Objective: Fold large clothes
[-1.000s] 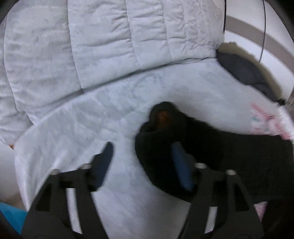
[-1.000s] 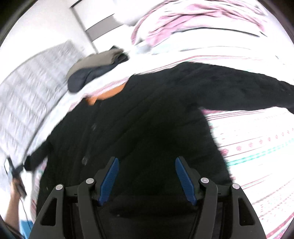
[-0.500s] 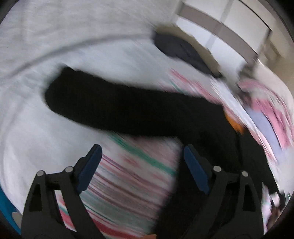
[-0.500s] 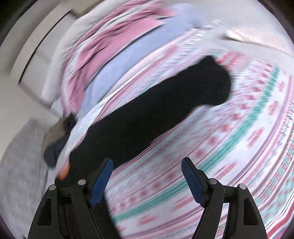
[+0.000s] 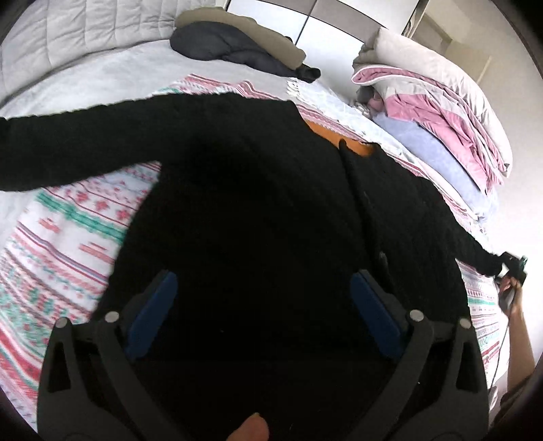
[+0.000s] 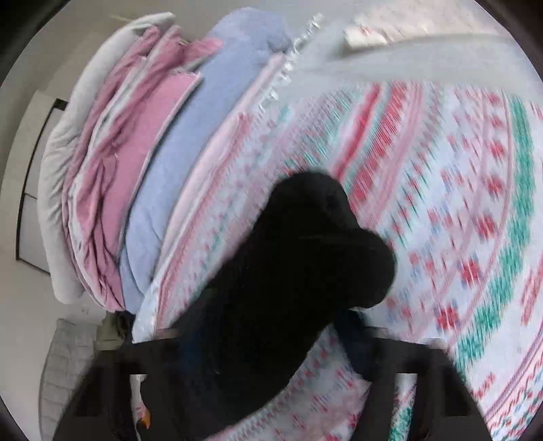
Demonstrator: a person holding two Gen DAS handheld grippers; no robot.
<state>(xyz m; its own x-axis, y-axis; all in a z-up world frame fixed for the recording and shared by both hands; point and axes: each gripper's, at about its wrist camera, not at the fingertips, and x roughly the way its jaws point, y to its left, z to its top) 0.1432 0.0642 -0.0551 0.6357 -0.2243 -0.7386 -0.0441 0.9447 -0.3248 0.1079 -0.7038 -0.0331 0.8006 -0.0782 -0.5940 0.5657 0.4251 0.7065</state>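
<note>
A black knit cardigan [image 5: 258,190] with an orange inner collar lies spread on a patterned bedspread [image 5: 68,217], sleeves stretched out left and right. My left gripper [image 5: 261,298] is open and hovers over the cardigan's body, holding nothing. In the right wrist view, the end of one black sleeve [image 6: 305,244] lies between the fingers of my right gripper [image 6: 268,336]. The picture is blurred. The fingers stand wide apart; whether they touch the sleeve I cannot tell.
A stack of folded pink, lilac and white bedding [image 5: 441,112] sits at the bed's far right, also in the right wrist view [image 6: 135,152]. A dark garment pile [image 5: 244,47] lies by the grey quilted headboard [image 5: 85,30]. The person's right hand [image 5: 509,291] shows at the sleeve end.
My left gripper swung from the left sleeve end to over the cardigan's body. My right gripper moved out along the right sleeve to its cuff.
</note>
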